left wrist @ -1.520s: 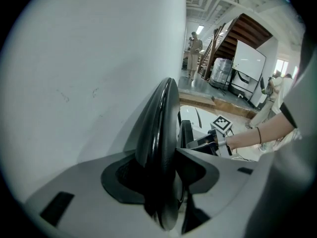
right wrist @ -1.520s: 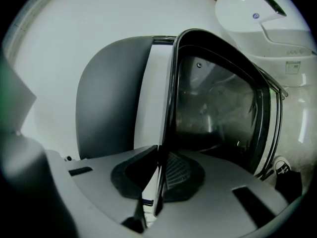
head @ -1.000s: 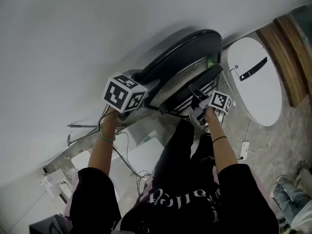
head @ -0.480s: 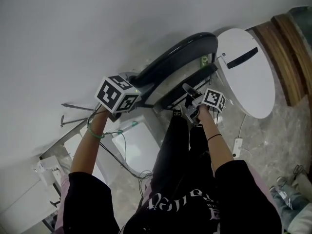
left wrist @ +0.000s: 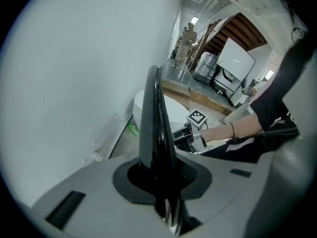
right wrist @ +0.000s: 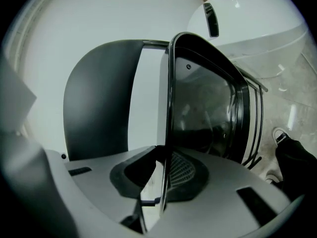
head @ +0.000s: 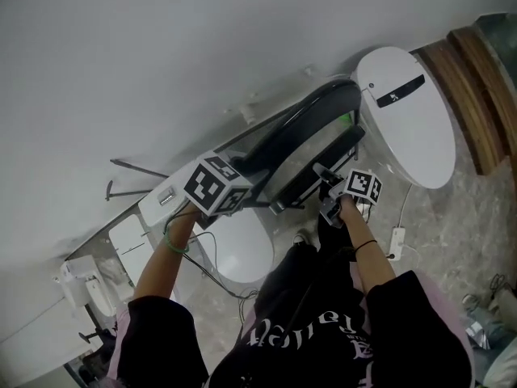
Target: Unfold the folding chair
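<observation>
Now, left gripper (head: 236, 175): jaws just drawn in, clamped on the backrest (left wrist: 153, 123) edge.
Right gripper (head: 325, 178): jaws nearly together, pinching the seat (right wrist: 203, 118) rim.
Folding chair (head: 284, 134): black, partly folded, held between wall (head: 161, 55) and person (head: 323, 330), just beside white tabletop (head: 412, 128).
</observation>
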`<state>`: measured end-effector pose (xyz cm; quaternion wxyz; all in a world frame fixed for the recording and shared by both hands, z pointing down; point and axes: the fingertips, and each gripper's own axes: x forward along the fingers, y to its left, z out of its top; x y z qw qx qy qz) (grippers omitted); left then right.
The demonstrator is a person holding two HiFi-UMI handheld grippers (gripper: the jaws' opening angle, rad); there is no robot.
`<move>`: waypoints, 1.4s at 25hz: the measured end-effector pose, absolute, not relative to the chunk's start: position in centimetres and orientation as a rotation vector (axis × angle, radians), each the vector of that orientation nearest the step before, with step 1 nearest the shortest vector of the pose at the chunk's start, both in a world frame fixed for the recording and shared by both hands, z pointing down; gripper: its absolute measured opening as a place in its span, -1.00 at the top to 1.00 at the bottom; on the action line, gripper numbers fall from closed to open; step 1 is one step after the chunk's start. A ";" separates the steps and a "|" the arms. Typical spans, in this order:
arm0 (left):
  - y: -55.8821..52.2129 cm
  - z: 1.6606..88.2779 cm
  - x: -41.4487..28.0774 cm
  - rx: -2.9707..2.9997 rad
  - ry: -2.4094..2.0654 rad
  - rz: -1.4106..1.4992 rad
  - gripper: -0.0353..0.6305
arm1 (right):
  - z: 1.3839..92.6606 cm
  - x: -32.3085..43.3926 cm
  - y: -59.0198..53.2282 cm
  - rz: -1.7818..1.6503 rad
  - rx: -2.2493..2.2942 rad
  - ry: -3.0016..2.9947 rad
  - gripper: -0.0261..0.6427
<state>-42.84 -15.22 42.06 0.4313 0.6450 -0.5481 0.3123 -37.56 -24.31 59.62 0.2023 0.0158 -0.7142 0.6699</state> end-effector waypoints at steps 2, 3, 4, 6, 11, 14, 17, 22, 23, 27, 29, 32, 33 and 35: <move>-13.3 42.4 -41.1 1.618 -1.353 0.759 0.71 | 59.9 -35.6 -22.5 1.856 0.057 -1.992 0.78; -12.3 42.5 -40.4 1.621 -1.349 0.752 0.71 | 60.0 -34.8 -21.4 1.852 0.061 -1.994 0.78; -11.3 42.5 -39.7 1.624 -1.349 0.747 0.71 | 60.1 -34.0 -20.4 1.848 0.066 -1.998 0.78; -9.4 42.6 -38.2 1.627 -1.352 0.736 0.71 | 60.1 -32.2 -18.5 1.842 0.079 -2.012 0.78; -6.4 42.1 -33.8 1.670 -1.362 0.727 0.71 | 60.0 -27.6 -15.4 1.837 0.125 -2.064 0.78; -5.1 42.1 -31.8 1.692 -1.359 0.725 0.71 | 60.1 -25.7 -14.1 1.840 0.166 -2.073 0.77; -4.3 42.1 -30.0 1.706 -1.344 0.708 0.71 | 60.2 -23.7 -13.1 1.850 0.198 -2.066 0.76; -4.4 41.8 -27.5 1.754 -1.290 0.660 0.68 | 59.9 -19.9 -12.4 1.912 0.255 -2.081 0.75; -4.5 41.8 -26.8 1.766 -1.274 0.674 0.68 | 59.8 -19.0 -12.3 1.930 0.268 -2.081 0.75; -4.6 42.3 -23.0 1.807 -1.185 0.705 0.68 | 59.9 -15.0 -12.1 1.999 0.320 -2.090 0.75; -4.3 42.3 -20.8 1.813 -1.166 0.715 0.67 | 59.9 -12.6 -11.8 2.019 0.320 -2.103 0.75; -4.0 42.2 -16.7 1.823 -1.180 0.754 0.66 | 60.3 -8.8 -11.1 2.051 0.315 -2.122 0.75; -4.0 42.0 -15.6 1.828 -1.193 0.766 0.66 | 60.4 -7.7 -10.9 2.060 0.311 -2.125 0.75; -4.2 41.7 -14.3 1.835 -1.204 0.778 0.65 | 60.4 -6.3 -10.9 2.071 0.306 -2.129 0.75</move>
